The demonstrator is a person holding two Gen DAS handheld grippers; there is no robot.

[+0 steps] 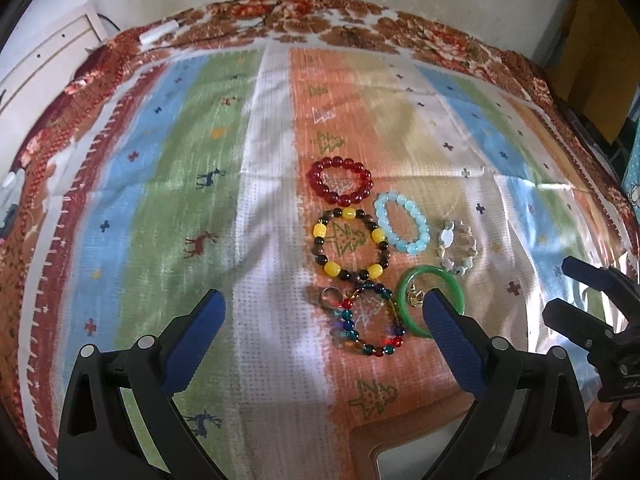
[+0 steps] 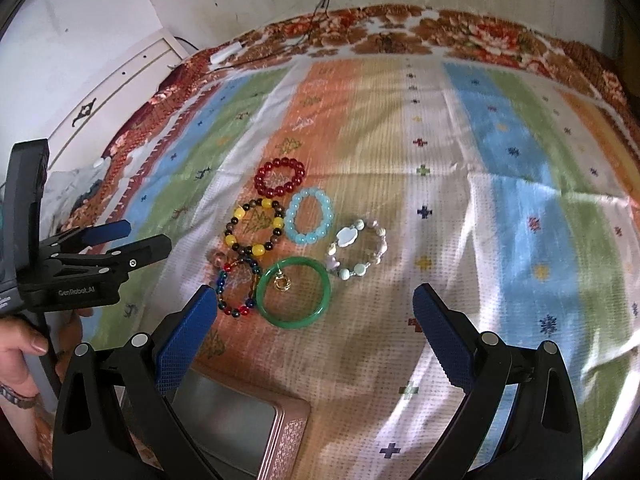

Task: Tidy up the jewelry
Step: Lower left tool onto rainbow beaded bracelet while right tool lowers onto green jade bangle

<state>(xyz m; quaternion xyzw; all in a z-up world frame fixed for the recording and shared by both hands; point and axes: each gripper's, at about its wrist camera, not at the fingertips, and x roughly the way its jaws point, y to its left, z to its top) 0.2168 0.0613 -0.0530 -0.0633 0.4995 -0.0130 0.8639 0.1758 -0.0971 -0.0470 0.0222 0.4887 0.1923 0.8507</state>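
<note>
Several bracelets lie clustered on a striped cloth [image 1: 200,160]: a red bead one [image 1: 344,201] [image 2: 259,179], a light blue one [image 1: 382,216] [image 2: 290,216], a yellow-and-dark one [image 1: 320,230] [image 2: 239,213], a multicoloured one [image 1: 348,325] [image 2: 221,280] and a pale stone one [image 1: 447,237] [image 2: 346,237]. A green bangle [image 1: 404,304] [image 2: 296,322] circles a small gold piece [image 1: 416,300] [image 2: 284,283]. A ring [image 1: 330,296] [image 2: 219,258] rests beside the multicoloured beads. My left gripper [image 1: 325,302] [image 2: 146,236] hovers open over the nearest pieces. My right gripper [image 2: 314,294] [image 1: 560,288] is open above the bangle. Neither holds anything.
An open metal tin [image 2: 280,432] [image 1: 400,430] sits at the near edge, under the grippers. A floral blanket [image 2: 480,36] borders the cloth. A white cabinet [image 2: 132,68] stands at the left, and cables with a white plug [image 2: 226,52] lie at the back. A hand [image 2: 20,352] grips the left tool.
</note>
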